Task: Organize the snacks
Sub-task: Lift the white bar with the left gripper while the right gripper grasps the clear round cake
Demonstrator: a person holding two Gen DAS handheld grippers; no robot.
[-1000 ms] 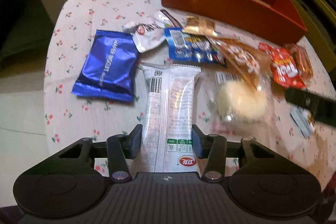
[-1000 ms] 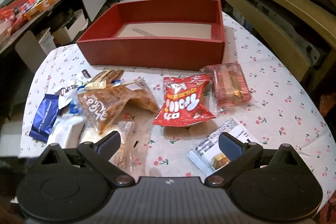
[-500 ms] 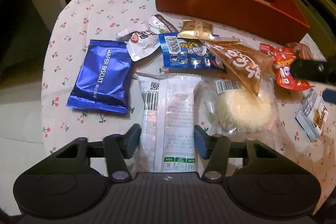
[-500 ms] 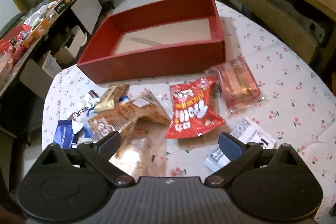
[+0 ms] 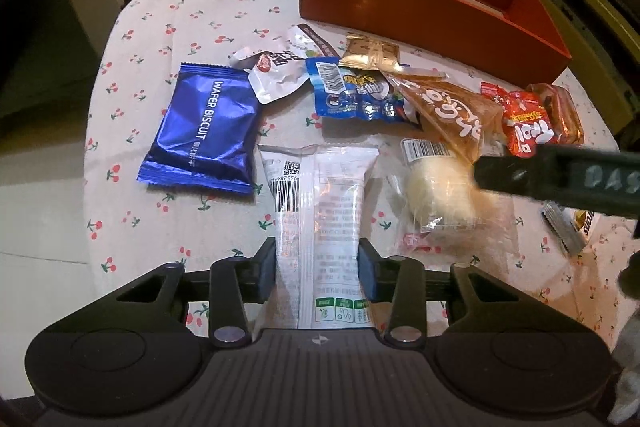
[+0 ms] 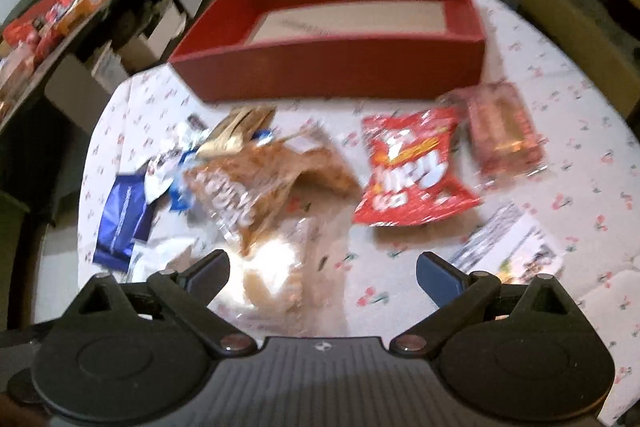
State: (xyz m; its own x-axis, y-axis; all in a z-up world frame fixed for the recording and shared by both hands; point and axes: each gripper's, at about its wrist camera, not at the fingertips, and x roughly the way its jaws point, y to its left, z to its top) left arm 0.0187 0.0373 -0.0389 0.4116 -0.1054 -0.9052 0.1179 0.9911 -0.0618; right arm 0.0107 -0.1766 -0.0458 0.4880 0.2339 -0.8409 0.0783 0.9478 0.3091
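My left gripper is shut on the near end of a long white snack packet lying on the cherry-print tablecloth. A blue wafer biscuit pack lies to its left, a clear-wrapped pale bun to its right. My right gripper is open and empty above the bun, and one of its fingers crosses the left wrist view. The empty red box stands at the far side of the table and also shows in the left wrist view.
Other snacks lie in a heap: a brown bag, a red bag, a reddish clear pack, a blue candy bag, a gold packet and a white packet. The table edge drops off at left.
My right gripper has moved left and lower over the bun, and its view is blurred. My left gripper has kept its hold on the white packet and shifted slightly.
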